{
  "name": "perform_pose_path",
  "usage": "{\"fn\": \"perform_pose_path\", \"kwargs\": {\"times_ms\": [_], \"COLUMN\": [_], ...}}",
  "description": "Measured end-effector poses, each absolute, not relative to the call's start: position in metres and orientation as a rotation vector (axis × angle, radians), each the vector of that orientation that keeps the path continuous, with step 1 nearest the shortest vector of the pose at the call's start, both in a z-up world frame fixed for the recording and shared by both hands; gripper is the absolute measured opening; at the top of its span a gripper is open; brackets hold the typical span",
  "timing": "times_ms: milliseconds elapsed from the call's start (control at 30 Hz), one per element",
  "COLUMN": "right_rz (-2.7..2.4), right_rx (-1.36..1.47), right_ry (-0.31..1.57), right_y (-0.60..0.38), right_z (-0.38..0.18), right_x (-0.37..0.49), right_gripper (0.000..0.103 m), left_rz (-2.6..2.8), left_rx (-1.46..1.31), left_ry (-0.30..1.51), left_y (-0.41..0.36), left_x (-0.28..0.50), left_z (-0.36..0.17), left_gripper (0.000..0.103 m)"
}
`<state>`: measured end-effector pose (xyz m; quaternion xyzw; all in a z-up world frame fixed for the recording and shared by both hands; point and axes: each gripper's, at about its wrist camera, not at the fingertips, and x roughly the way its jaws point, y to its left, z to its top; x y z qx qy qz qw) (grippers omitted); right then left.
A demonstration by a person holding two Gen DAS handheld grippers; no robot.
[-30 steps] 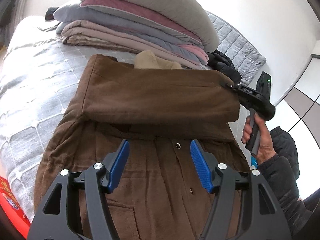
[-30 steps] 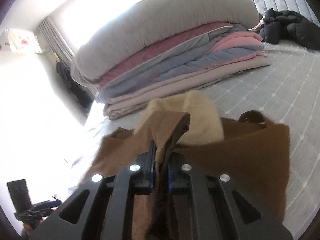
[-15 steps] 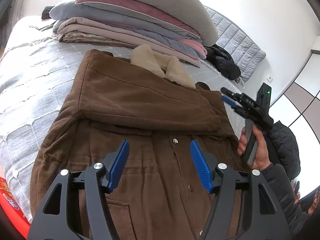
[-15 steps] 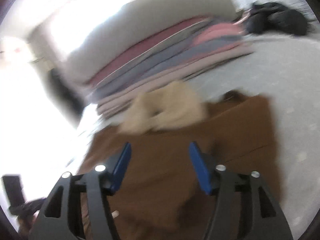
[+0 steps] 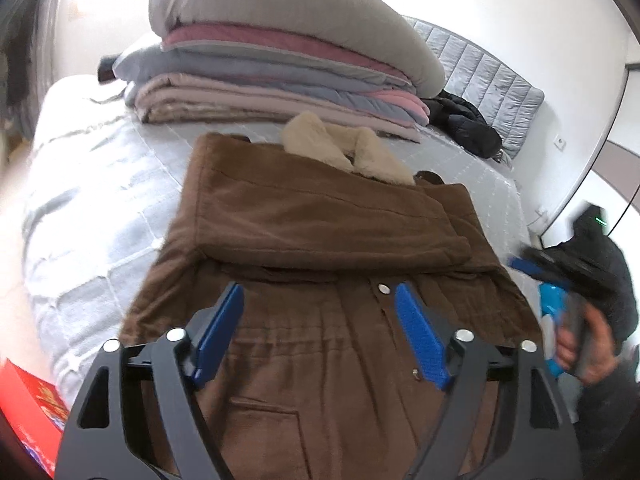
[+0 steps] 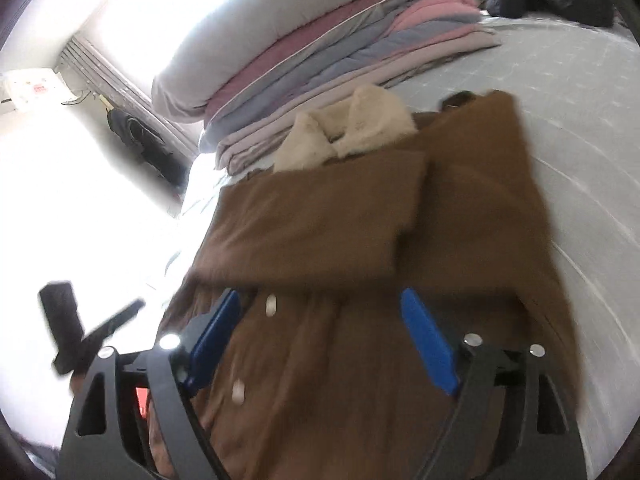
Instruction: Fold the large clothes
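Note:
A brown coat [image 5: 320,240] with a cream fleece collar [image 5: 348,152] lies flat on the bed, both sleeves folded across its chest. My left gripper [image 5: 320,320] hovers over the coat's buttoned front, its jaws opening, nothing between the blue pads. In the right wrist view the same coat [image 6: 360,240] fills the middle and my right gripper [image 6: 320,328] hangs above its lower front, jaws opening wide and empty. At the right edge of the left wrist view, the right gripper [image 5: 532,268] shows blurred, held by a hand [image 5: 588,344].
A stack of folded quilts and a pillow [image 5: 280,60] sits at the head of the bed. A black jacket [image 5: 464,124] lies beside it. Grey quilted bedspread [image 5: 88,184] surrounds the coat. A red box [image 5: 28,408] sits at the lower left.
My right gripper let go of the sleeve it had pinched, opened wide and pulled back toward the coat's lower front. The sleeve now lies across the chest. My left gripper widened a little.

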<state>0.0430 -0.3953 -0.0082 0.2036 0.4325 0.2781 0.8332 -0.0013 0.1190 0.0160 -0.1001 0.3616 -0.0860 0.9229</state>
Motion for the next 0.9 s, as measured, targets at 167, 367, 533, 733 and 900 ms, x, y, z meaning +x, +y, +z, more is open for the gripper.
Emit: {"fn": "perform_pose_path", "kwargs": {"times_ms": [167, 367, 533, 733, 900], "right_rz": [0.458, 0.379, 0.439, 0.500, 0.614], "right_rx": [0.493, 0.554, 0.564, 0.676, 0.906], "right_ry": [0.929, 1.046, 1.169, 1.239, 1.249], "right_y": [-0.472, -0.538, -0.542, -0.556, -0.569], "right_z": [-0.003, -0.026, -0.058, -0.101, -0.145], "right_x": [-0.052, -0.120, -0.134, -0.143, -0.153], "right_gripper": [0.088, 0.089, 0.089, 0.089, 0.089], "left_rz": [-0.173, -0.264, -0.233, -0.165, -0.149], "left_rx": [-0.094, -0.268, -0.419, -0.634, -0.848], "left_ry": [0.762, 0.750, 0.807, 0.896, 0.926], "left_y": [0.122, 0.182, 0.241, 0.289, 0.305], "left_x": [-0.011, -0.084, -0.138, -0.179, -0.195], "left_z": [0.010, 0.014, -0.001, -0.046, -0.085], "left_gripper": [0.075, 0.090, 0.093, 0.093, 0.093]}}
